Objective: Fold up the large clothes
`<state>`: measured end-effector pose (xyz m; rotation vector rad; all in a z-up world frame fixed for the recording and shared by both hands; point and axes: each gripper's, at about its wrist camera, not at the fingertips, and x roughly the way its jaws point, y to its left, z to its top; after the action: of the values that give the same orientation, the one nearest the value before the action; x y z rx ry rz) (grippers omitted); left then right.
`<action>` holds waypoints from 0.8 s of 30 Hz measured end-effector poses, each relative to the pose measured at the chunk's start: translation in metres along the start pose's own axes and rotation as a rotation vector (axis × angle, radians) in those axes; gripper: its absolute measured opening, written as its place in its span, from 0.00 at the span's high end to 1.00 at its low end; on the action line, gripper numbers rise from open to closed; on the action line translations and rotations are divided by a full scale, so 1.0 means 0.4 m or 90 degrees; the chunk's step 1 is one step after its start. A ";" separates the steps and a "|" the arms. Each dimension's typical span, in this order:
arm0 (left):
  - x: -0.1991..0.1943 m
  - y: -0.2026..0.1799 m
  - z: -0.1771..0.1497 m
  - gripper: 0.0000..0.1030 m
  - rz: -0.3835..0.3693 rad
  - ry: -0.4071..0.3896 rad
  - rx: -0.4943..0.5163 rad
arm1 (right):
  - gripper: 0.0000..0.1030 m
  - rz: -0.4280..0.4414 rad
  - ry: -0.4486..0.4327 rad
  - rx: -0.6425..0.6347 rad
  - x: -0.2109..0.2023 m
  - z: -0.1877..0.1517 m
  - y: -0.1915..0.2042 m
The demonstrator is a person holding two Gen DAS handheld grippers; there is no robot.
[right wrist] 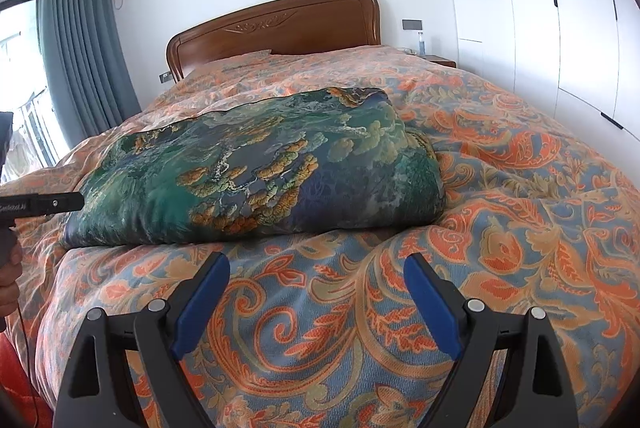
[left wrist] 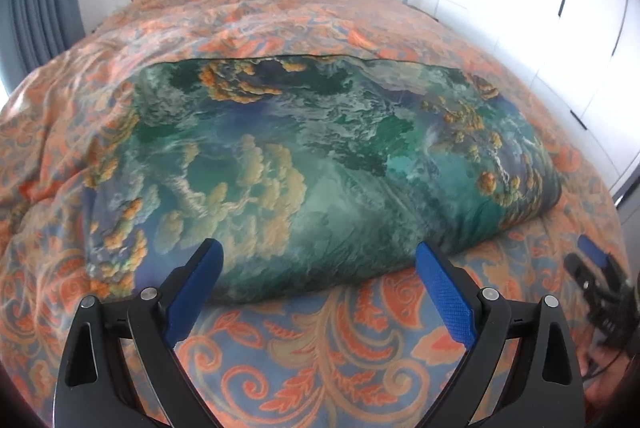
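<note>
A: Where are we?
B: Both our left gripper (left wrist: 320,256) and right gripper (right wrist: 316,268) gape empty; the folded green garment (left wrist: 312,156) lies at twelve o'clock on the bedspread (left wrist: 340,340).
A: Risk?
B: We might pinch bedspread too.

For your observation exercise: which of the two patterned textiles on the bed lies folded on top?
The green-blue landscape-print one, folded into a bundle; the orange paisley bedspread lies spread beneath it.

wooden headboard (right wrist: 276,24), grey curtain (right wrist: 76,44), white wardrobes (right wrist: 560,8)

Bed (right wrist: 520,156) under orange-blue paisley bedspread (left wrist: 320,340); folded green-blue patterned cloth (left wrist: 304,156) lies flat mid-bed on it.
</note>
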<state>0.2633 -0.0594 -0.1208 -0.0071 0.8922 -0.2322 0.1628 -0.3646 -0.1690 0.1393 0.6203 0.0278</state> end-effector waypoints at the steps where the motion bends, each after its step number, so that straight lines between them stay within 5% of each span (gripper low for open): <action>1: 0.011 -0.009 0.007 0.05 -0.003 0.006 0.003 | 0.12 0.003 0.000 0.002 0.001 -0.003 -0.002; 10: 0.185 -0.087 0.136 0.05 0.026 0.064 0.059 | 0.12 0.037 0.012 0.025 0.017 -0.016 -0.026; 18: 0.341 -0.021 0.356 0.05 0.066 0.088 -0.033 | 0.12 0.065 0.033 0.057 0.044 -0.026 -0.054; 24: 0.409 0.033 0.415 0.05 0.089 0.083 -0.108 | 0.12 0.080 0.041 0.069 0.057 -0.031 -0.066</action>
<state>0.4931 -0.0949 -0.1437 -0.0872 1.0364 -0.0258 0.1739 -0.3877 -0.1958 0.2835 0.6773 0.1204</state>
